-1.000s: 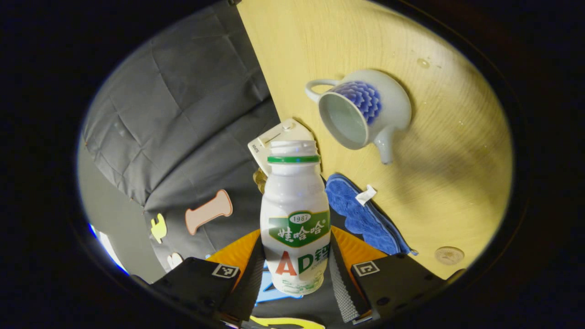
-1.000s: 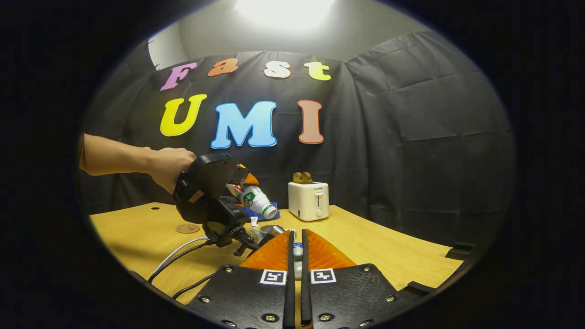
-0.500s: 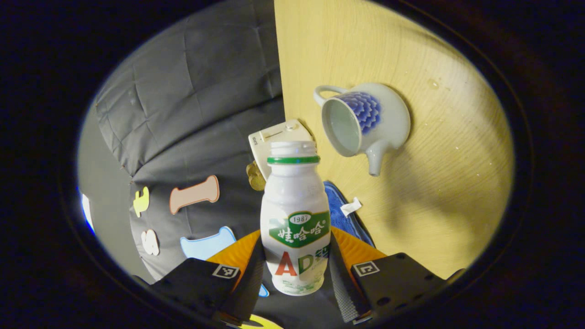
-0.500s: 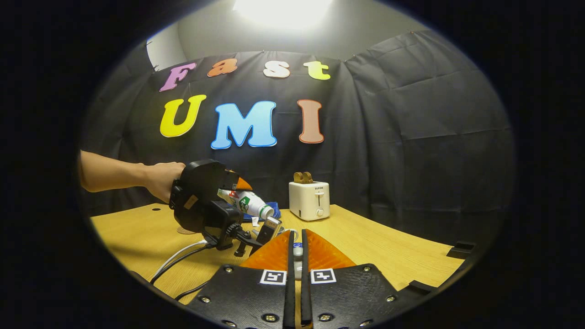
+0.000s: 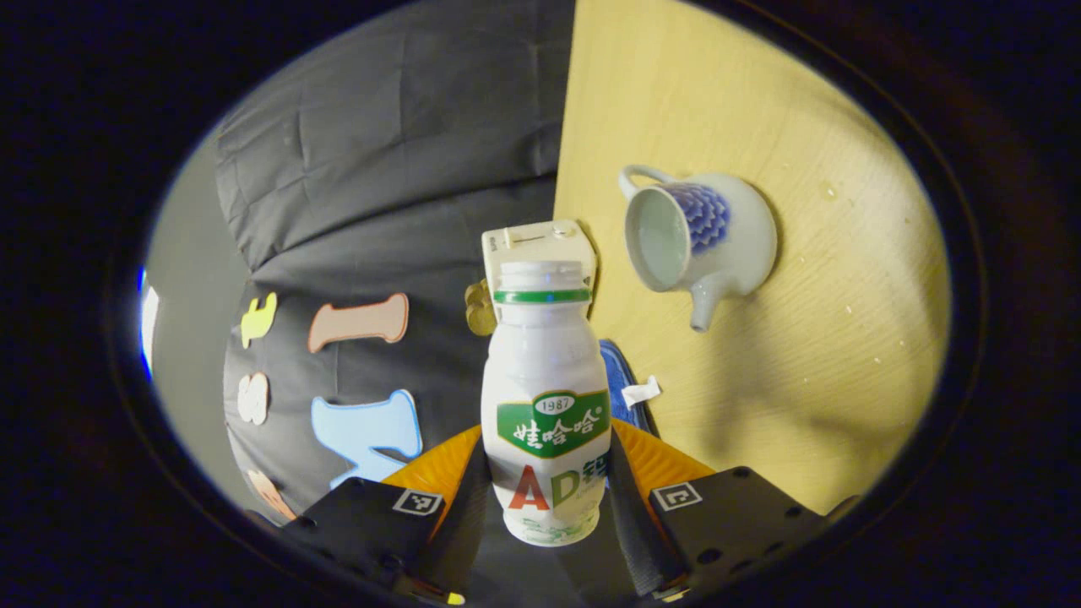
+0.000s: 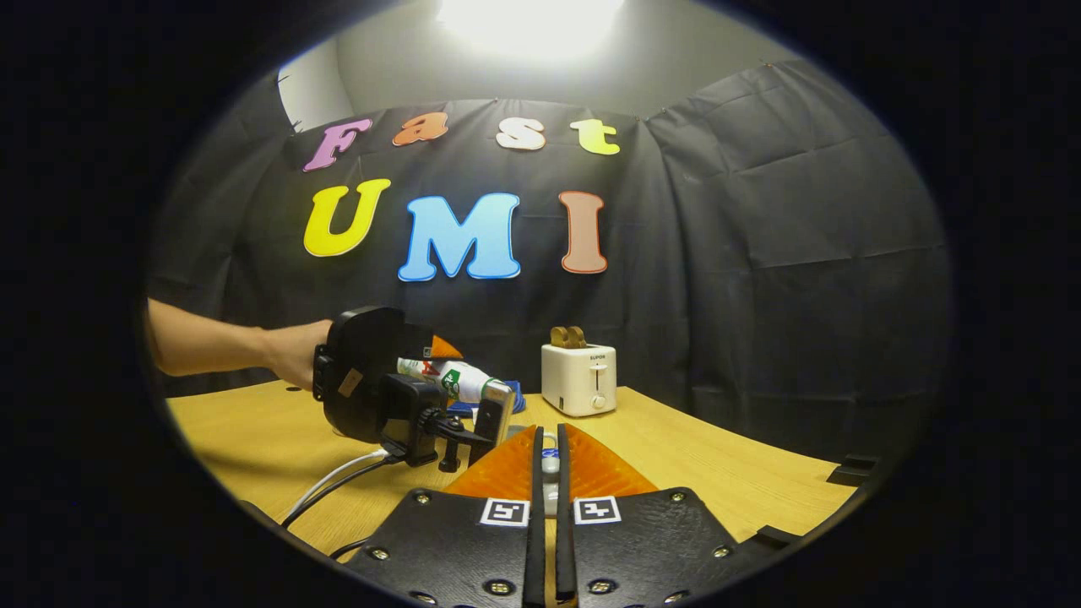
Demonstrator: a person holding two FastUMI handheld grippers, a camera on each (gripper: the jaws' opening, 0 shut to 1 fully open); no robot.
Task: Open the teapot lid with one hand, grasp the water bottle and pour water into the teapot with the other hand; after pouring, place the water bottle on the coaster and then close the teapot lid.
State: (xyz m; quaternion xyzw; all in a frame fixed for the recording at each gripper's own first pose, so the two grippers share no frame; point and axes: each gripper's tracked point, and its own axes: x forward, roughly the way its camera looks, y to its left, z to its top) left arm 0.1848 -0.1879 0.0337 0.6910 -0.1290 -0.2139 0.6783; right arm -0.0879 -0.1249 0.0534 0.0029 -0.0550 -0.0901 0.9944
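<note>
Now your left hand-held gripper [image 5: 547, 498] clamps the water bottle [image 5: 545, 405] between both fingers, and over the last second it has rolled further onto its side and dropped lower. That reads as the pour tapering off; the coaster comes next. The left gripper view shows the teapot [image 5: 701, 236] open-mouthed on the counter [image 5: 811, 355], lid off, near the toaster [image 5: 540, 247] at the counter's back edge. The right gripper view shows your right hand-held gripper [image 6: 547, 473] nearly closed on a small pale knob, probably the lid [image 6: 550, 464].
</note>
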